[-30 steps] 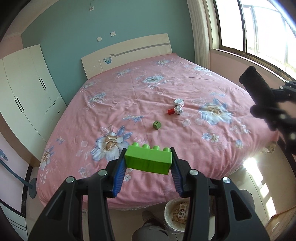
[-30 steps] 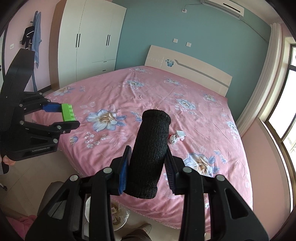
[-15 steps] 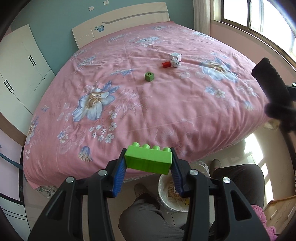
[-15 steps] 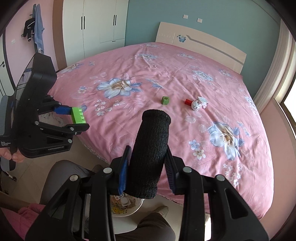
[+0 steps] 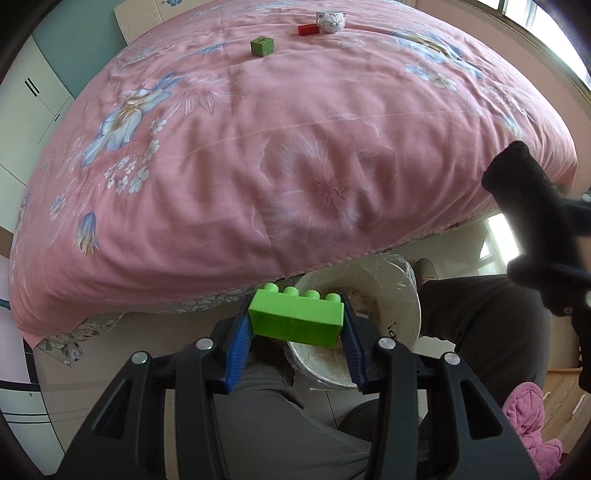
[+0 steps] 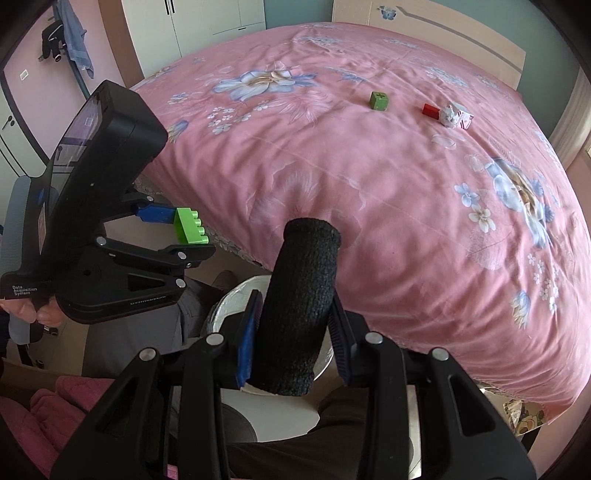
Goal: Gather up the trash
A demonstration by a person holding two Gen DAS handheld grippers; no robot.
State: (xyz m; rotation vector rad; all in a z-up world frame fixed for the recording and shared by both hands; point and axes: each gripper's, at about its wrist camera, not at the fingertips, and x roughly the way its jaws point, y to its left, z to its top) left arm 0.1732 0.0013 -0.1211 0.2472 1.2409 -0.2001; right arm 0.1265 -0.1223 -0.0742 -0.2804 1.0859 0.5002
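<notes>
My left gripper [image 5: 295,334] is shut on a bright green toy brick [image 5: 295,319], held just above the rim of a white lined trash bin [image 5: 402,295] on the floor at the bed's foot. My right gripper [image 6: 293,343] is shut on a black foam cylinder [image 6: 299,302], also over the bin [image 6: 229,301]. In the right wrist view the left gripper [image 6: 192,236] with the green brick [image 6: 190,225] shows at the left. On the pink bedspread lie a green cube [image 5: 262,46], a red block [image 5: 307,28] and a crumpled paper ball [image 5: 330,21].
The pink floral bed [image 5: 295,147] fills the view beyond the bin. A person's legs in dark trousers [image 5: 480,325] flank the bin. A pink garment [image 5: 528,417] lies at lower right. White wardrobes [image 6: 207,18] stand behind the bed, and a small carton [image 6: 463,116] lies by the paper ball.
Both grippers have come down and tilted downward, from high over the bed to just above the bin. The brick and the foam cylinder stay gripped.
</notes>
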